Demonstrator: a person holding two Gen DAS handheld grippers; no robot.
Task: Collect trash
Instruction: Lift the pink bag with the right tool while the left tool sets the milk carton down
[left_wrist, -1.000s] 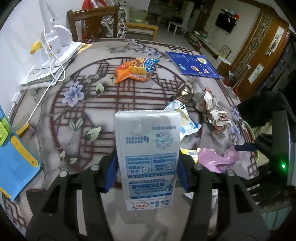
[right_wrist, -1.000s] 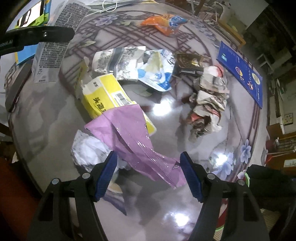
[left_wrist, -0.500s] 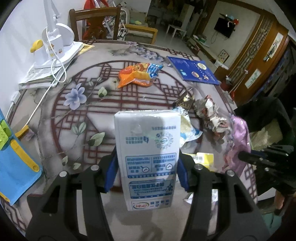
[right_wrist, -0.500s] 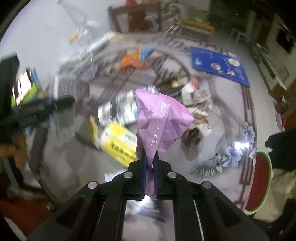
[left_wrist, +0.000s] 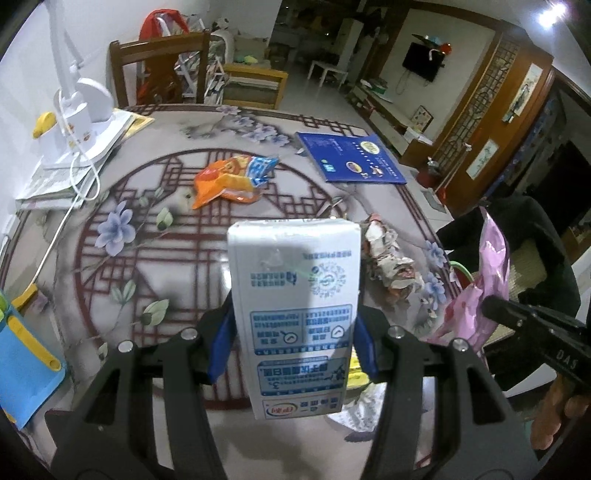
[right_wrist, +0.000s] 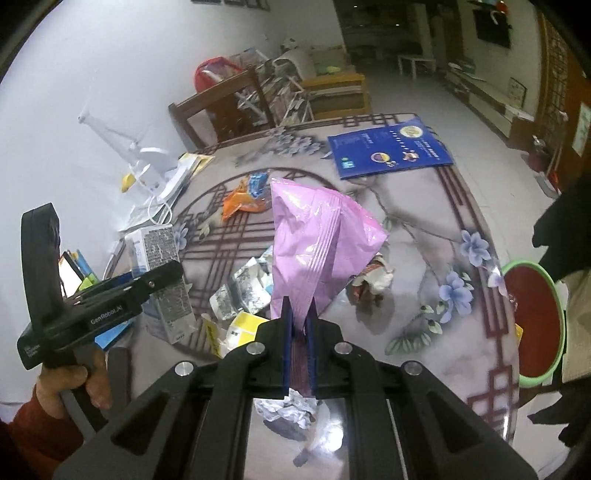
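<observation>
Holding both pieces of trash above the patterned table, we note the left gripper clamped on a white carton and the right gripper pinched tight on a pink plastic bag, other scraps lying below.

Probably a home's living-dining room: patterned dining table, wooden chair, wall-mounted television.

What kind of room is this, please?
Most likely the dining and living area of a home: a round table with a flower pattern strewn with wrappers, a wooden chair behind it, and a wall television in the room beyond.
</observation>
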